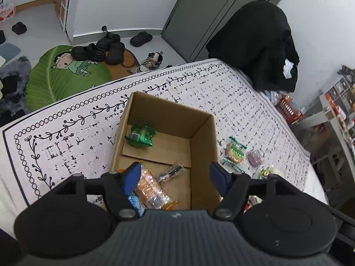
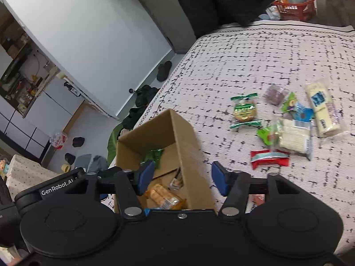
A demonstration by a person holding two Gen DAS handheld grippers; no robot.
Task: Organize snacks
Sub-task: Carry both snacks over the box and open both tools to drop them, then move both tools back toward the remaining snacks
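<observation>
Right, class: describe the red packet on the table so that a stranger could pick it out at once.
Start at the open cardboard box on the patterned tablecloth. To its right, in the right wrist view, lies a cluster of loose snacks; the red packet sits at the cluster's near edge. It is the only red wrapper there, crossed by a pale blue band, while its neighbours are green, white or purple.

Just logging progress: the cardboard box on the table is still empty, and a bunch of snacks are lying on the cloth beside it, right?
Not quite. The cardboard box is not empty: the left wrist view shows a green packet, an orange packet and a small dark packet inside. The rest holds: snacks lie on the cloth beside it.
</observation>
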